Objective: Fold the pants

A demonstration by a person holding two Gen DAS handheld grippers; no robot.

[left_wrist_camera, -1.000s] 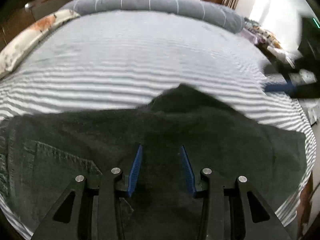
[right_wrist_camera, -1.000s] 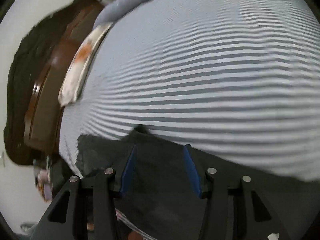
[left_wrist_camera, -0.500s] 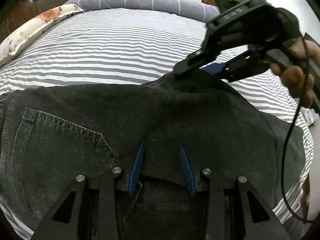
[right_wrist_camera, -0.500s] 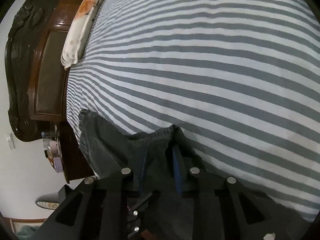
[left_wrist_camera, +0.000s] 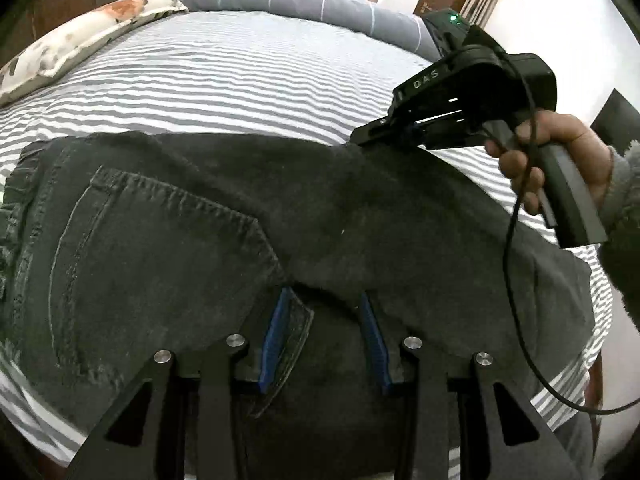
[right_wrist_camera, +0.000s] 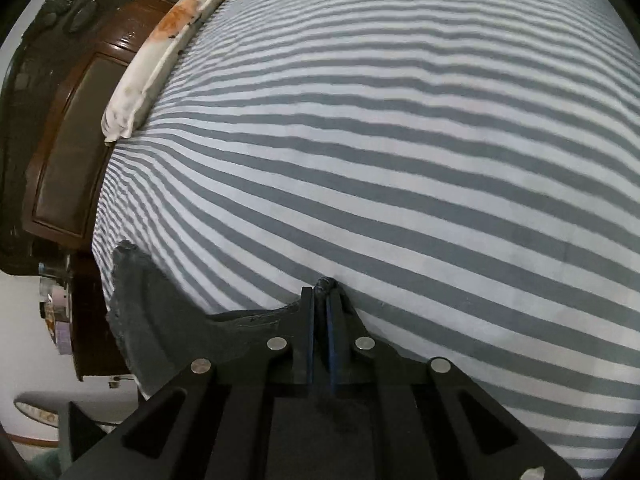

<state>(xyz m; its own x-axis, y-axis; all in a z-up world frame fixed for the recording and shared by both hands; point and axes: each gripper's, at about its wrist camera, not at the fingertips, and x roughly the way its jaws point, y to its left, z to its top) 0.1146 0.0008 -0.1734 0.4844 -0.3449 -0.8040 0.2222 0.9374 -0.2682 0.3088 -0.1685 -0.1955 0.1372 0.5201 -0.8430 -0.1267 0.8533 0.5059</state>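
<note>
Dark grey denim pants [left_wrist_camera: 180, 240] lie spread across the striped bed, back pocket up, at the near edge. My left gripper [left_wrist_camera: 326, 300] is open, its blue-padded fingers resting on the pants around a fold of fabric. My right gripper [left_wrist_camera: 360, 136] shows in the left wrist view at the far edge of the pants, held by a hand. In the right wrist view it [right_wrist_camera: 320, 292] is shut on a pinched ridge of the pants [right_wrist_camera: 152, 320], which trail off to the left.
The bed has a grey and white striped sheet [right_wrist_camera: 400, 160]. A floral pillow [left_wrist_camera: 80, 44] and a grey bolster [left_wrist_camera: 300, 0] lie at the far side. A dark wooden headboard [right_wrist_camera: 60, 120] stands at the left in the right wrist view.
My right gripper has closed fully on the far edge of the pants and pulled it flatter. The raised peak of fabric has dropped. My left gripper stays open in place.
</note>
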